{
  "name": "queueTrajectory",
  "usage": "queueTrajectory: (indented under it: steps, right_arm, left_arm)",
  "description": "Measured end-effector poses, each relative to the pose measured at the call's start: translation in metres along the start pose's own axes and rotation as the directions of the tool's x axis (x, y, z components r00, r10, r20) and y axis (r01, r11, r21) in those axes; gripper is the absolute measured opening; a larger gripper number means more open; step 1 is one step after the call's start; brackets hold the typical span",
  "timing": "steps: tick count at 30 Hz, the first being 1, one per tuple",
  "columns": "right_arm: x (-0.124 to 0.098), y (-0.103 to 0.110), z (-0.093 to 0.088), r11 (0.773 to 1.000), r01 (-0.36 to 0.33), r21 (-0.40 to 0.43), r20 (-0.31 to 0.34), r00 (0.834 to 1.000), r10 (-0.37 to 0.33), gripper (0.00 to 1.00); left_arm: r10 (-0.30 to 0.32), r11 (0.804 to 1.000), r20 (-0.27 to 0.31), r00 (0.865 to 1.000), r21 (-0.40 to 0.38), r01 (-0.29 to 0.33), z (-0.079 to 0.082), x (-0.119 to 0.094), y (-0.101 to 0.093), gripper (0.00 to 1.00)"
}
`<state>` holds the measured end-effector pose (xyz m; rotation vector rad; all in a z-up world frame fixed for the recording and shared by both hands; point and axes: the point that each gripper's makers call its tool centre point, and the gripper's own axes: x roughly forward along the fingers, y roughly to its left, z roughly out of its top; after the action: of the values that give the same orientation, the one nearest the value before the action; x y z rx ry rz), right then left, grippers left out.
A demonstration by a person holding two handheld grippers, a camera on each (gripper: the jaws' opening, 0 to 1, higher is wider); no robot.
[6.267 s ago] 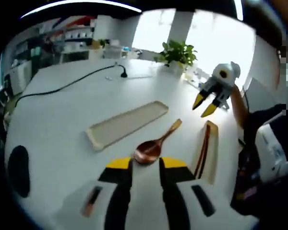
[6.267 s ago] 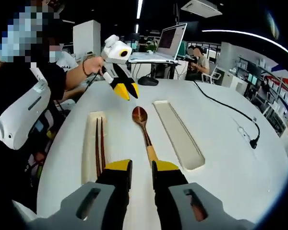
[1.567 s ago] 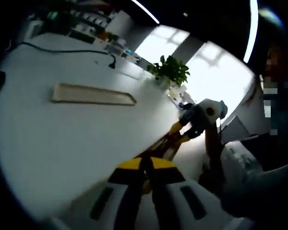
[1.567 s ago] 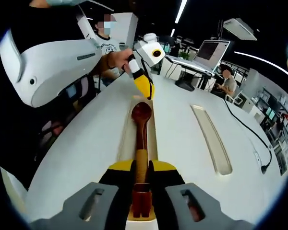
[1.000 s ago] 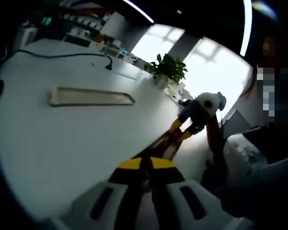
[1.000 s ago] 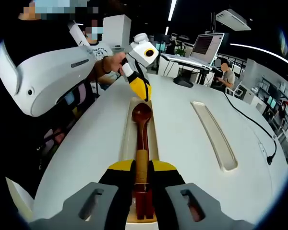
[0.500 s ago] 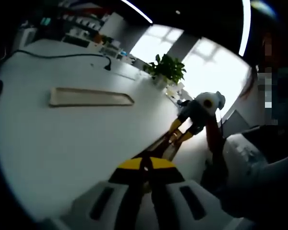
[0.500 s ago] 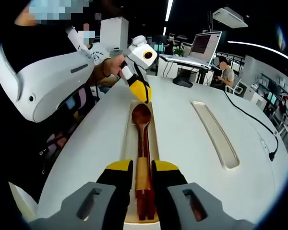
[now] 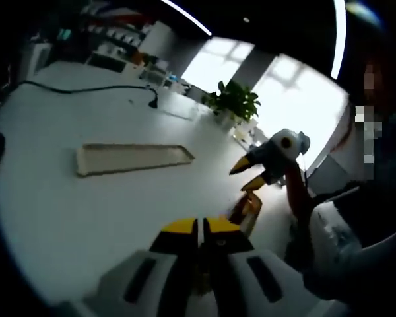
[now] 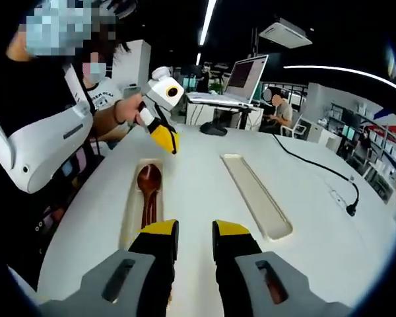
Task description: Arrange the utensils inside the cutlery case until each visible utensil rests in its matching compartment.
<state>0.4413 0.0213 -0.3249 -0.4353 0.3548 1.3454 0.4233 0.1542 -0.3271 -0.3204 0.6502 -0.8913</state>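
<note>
Spoon (image 10: pixel 148 181) lies bowl-up in the left case tray (image 10: pixel 133 205) on the white tabletop (image 10: pixel 204 198), with dark chopsticks (image 10: pixel 147 210) alongside it. Above that tray hovers the left gripper (image 10: pixel 165 141), jaws pressed together on nothing. Further right, the second tray (image 10: pixel 256 195) holds nothing. In the foreground, the right gripper (image 10: pixel 195 239) hangs over the tabletop, jaws spread apart and holding nothing.
</note>
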Motion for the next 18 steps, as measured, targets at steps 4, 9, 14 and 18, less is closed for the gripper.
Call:
queueTrajectory:
  steps: [4, 9, 14, 18]
  right_arm:
    - [0.002, -0.017, -0.002, 0.999, 0.039, 0.028, -0.009, 0.999, -0.039, 0.21]
    - [-0.003, -0.042, 0.000, 0.994, 0.106, -0.012, -0.022, 0.994, -0.106, 0.21]
    - [-0.009, -0.070, 0.002, 0.985, 0.171, -0.015, -0.041, 0.984, -0.171, 0.21]
    - [-0.006, -0.091, -0.007, 0.968, 0.230, 0.104, -0.086, 0.971, -0.222, 0.20]
  left_arm:
    - [0.080, 0.995, 0.020, 0.997, 0.064, -0.082, 0.018, 0.000, 0.020, 0.04]
    - [0.128, 0.992, 0.007, 0.992, 0.016, -0.128, 0.029, 0.002, 0.044, 0.01]
    - [0.210, 0.976, 0.029, 0.977, 0.051, -0.211, 0.044, 0.000, 0.072, 0.01]
    - [0.327, 0.935, 0.054, 0.943, 0.127, -0.332, 0.058, -0.002, 0.107, 0.01]
